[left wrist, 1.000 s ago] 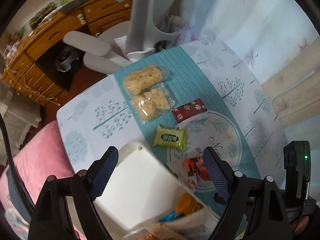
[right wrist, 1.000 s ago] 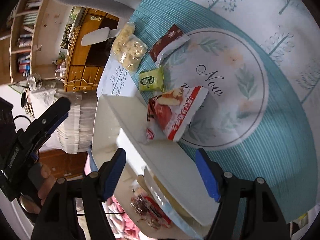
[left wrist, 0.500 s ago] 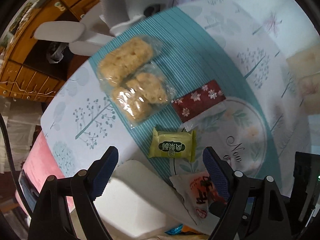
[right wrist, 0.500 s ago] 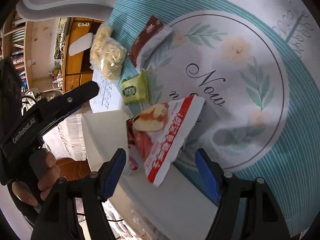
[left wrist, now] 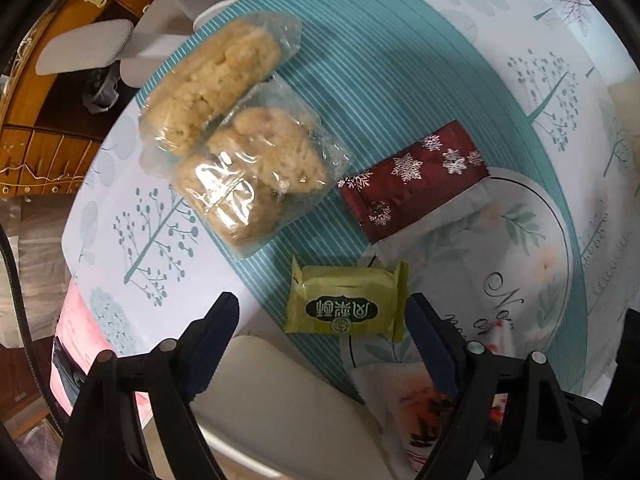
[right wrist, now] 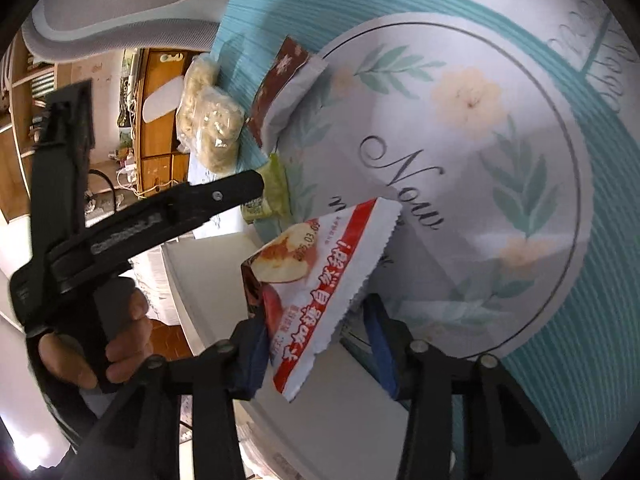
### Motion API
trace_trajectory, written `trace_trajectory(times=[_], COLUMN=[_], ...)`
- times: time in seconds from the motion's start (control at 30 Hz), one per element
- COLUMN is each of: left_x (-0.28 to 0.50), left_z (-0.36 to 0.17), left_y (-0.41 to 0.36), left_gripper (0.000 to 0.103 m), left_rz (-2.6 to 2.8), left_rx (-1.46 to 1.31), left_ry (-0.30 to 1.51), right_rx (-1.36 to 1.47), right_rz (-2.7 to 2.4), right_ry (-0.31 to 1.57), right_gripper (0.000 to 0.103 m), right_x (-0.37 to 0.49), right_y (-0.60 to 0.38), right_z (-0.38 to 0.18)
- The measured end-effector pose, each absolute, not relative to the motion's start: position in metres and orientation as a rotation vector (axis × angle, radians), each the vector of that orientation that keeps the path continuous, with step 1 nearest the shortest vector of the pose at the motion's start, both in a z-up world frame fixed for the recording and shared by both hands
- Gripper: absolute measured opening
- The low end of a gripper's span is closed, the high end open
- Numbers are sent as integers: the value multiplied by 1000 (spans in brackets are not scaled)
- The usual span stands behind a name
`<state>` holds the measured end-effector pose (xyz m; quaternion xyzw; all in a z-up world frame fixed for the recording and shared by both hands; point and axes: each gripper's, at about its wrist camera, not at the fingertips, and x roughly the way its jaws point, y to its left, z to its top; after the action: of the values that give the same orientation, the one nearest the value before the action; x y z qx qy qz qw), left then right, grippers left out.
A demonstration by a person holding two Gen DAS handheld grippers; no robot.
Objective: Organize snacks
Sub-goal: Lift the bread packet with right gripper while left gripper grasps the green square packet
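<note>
Four packets are left on the tablecloth (left wrist: pixel 400 80): two rice-cracker packs (left wrist: pixel 248 176), snowflake wrapper (left wrist: pixel 412 184), green pineapple cake (left wrist: pixel 346 306) bracketed by the spread left gripper (left wrist: pixel 322 336); the red-and-white packet (right wrist: pixel 320 292) is straddled, not visibly pinched, by the half-spread right gripper (right wrist: pixel 316 344) at the white bin (right wrist: pixel 340 420).

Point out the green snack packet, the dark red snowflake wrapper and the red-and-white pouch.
Green snack packet (left wrist: pixel 347 305), left wrist view, front label.
Snowflake wrapper (left wrist: pixel 412 178), left wrist view, middle.
Red-and-white pouch (right wrist: pixel 320 292), right wrist view, printed face.
</note>
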<state>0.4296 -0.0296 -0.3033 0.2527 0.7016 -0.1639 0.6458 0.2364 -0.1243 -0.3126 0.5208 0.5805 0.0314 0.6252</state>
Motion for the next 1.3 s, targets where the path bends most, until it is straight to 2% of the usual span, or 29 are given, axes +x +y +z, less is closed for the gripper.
trace_trajectory(times=[0.17, 0.33, 0.43, 0.8, 1.3], left_x=[435, 438, 438, 433, 405], left_z=[-313, -319, -324, -331, -292], left_y=[-31, -32, -33, -17, -43], left_gripper=[69, 65, 59, 54, 51], left_rz=[-376, -386, -397, -367, -315], left_rx=[550, 522, 485, 456, 473], left_ry=[1627, 1644, 1661, 1648, 1630], right_rx=[1209, 1225, 1242, 1205, 1124], right_rz=[25, -31, -53, -64, -47], right_ry=[1317, 1289, 1277, 1278, 1212], right_gripper=[42, 42, 42, 42, 42], right_x=[221, 203, 194, 184, 172], right_y=[-142, -163, -171, -170, -165], right_z=[-308, -304, -303, -294, -246])
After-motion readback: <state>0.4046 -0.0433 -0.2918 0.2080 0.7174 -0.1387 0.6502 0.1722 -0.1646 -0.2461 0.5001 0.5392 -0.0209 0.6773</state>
